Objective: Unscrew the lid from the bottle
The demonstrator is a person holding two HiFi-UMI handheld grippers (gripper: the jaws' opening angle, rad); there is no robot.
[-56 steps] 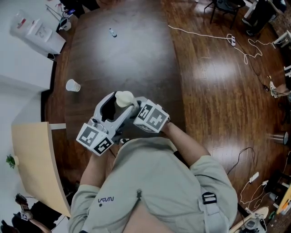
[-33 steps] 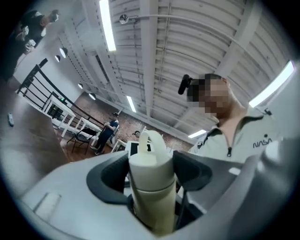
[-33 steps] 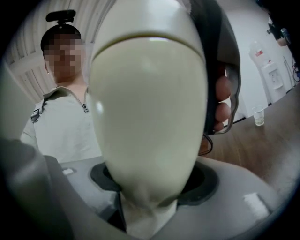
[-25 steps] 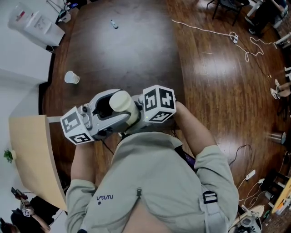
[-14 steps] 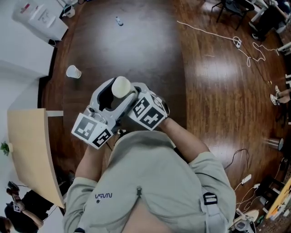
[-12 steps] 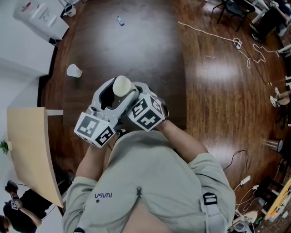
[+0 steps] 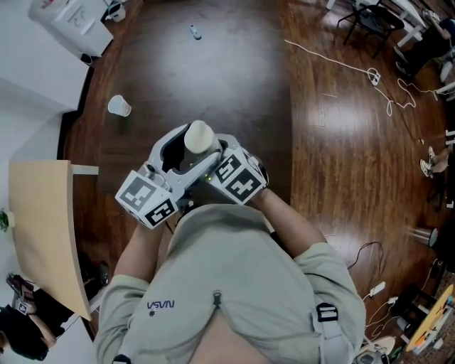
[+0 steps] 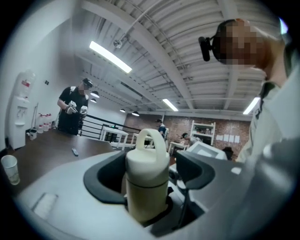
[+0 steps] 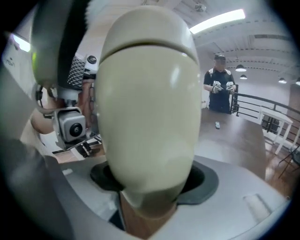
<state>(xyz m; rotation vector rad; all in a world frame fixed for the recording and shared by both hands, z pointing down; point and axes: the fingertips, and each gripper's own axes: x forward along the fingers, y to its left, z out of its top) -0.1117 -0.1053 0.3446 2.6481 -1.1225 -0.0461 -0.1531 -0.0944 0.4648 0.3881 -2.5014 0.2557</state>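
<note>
A cream bottle (image 7: 200, 136) with a loop-handled lid (image 8: 149, 140) is held in the air close to the person's chest. It stands upright between the jaws of my left gripper (image 7: 186, 146), which have just been opening. In the left gripper view a slim gap shows between the bottle (image 8: 146, 187) and the right-hand dark pad (image 8: 197, 171). My right gripper (image 7: 217, 160) comes in from the right. In the right gripper view the bottle (image 9: 147, 108) fills the picture, and the dark pads (image 9: 206, 180) sit against its sides.
A dark wooden table (image 7: 213, 71) lies below, with a paper cup (image 7: 119, 105) at its left edge and a small object (image 7: 195, 31) far back. A white dispenser (image 7: 71, 18) stands at the back left, a pale board (image 7: 39, 227) at the left. Cables (image 7: 341, 64) lie on the floor.
Since a second ago both grippers have swung round and sunk a little with the bottle between them. The right marker cube has tipped from facing up to slanting.
</note>
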